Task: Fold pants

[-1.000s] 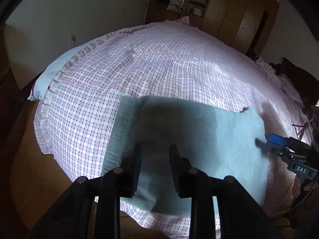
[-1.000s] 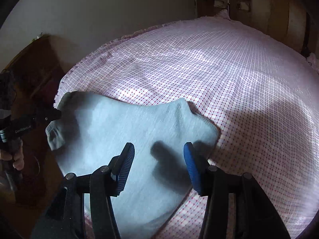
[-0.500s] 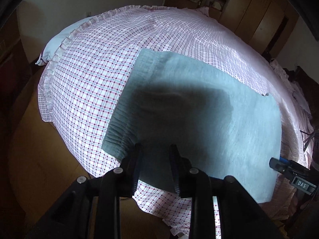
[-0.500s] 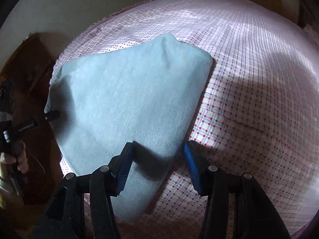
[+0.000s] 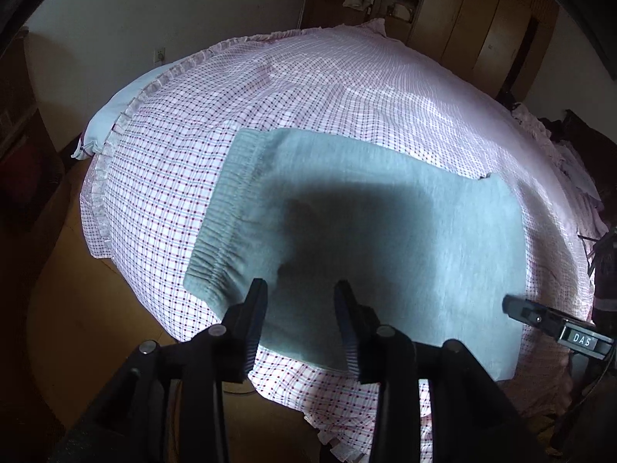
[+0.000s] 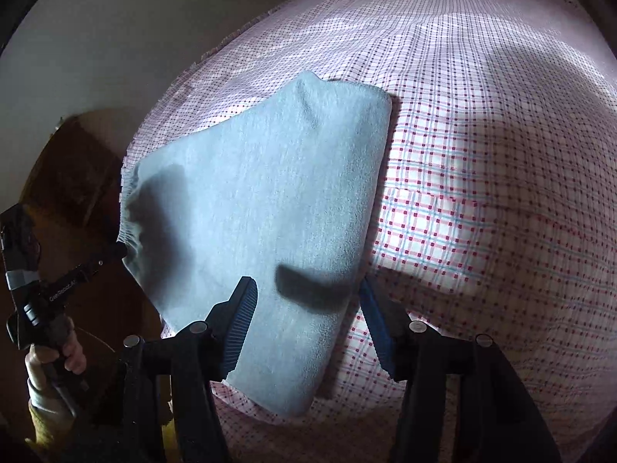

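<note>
Folded light grey-blue pants (image 5: 385, 231) lie flat on the checked bedspread (image 5: 308, 88) near the bed's front edge, elastic waistband (image 5: 227, 212) at the left. My left gripper (image 5: 300, 301) is open and empty, hovering above the pants' near edge by the waistband. My right gripper (image 6: 306, 301) is open and empty above the other end of the pants (image 6: 270, 193). The right gripper's tip (image 5: 516, 305) shows at the right of the left wrist view. The left gripper (image 6: 115, 250) shows at the waistband in the right wrist view.
The bed (image 6: 482, 154) stretches away beyond the pants. A wooden floor (image 5: 77, 308) lies left of the bed. Wardrobe doors (image 5: 482, 31) and shelves stand at the back. Clothes (image 5: 570, 162) are piled at the far right edge.
Both grippers pulled back from low over the pants and rose. The left jaws opened wider. The pants stayed flat on the bed.
</note>
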### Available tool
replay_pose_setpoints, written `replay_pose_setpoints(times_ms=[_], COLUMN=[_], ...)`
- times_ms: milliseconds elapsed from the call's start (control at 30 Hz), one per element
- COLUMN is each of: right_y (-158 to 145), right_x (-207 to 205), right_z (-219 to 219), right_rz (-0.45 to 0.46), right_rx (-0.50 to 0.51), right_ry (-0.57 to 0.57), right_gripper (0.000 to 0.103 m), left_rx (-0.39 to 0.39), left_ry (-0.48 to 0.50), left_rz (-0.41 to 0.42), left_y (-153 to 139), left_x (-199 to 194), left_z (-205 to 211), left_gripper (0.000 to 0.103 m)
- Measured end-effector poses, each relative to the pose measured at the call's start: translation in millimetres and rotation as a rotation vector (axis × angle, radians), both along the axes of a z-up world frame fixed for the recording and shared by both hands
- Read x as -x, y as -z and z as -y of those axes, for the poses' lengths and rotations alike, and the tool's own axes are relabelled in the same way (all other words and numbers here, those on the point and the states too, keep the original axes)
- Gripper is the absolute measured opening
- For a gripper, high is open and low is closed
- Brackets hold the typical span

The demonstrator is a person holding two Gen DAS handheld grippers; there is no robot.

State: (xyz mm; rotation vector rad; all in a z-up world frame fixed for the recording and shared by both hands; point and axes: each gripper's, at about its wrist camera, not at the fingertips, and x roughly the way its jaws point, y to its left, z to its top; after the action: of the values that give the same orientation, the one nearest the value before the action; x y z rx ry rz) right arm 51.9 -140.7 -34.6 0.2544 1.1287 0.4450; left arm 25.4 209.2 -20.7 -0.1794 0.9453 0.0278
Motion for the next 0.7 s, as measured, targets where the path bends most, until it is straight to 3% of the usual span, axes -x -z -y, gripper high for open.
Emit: replay_pose_setpoints(times_ms=[200,400,600,700], right_y=[15,22,20,19], right_x=[-4,-4,-4,-2], right_z=[-7,-10,-4,-5], right_rz=[0.004,0.003,-0.027,-0.024], right_rx=[0.008,0.002,-0.055,-0.064], right_ry=[-0.019,-0.044,-0.020,-0.024], right_gripper=[0.051,0.058,0.058,0.040], left_rx=[0.002,-0.044,-0.082,-0.072], left_ry=[0.008,0.013,0.030,0.035], left_rz=[-0.049,-0.052,-0.035,-0.033], left_y=[19,22,20,20], left_x=[-6,-9,-9,-7], left_z=[8,15,20,21], left_gripper=[0.038,0.038,0.038,0.038])
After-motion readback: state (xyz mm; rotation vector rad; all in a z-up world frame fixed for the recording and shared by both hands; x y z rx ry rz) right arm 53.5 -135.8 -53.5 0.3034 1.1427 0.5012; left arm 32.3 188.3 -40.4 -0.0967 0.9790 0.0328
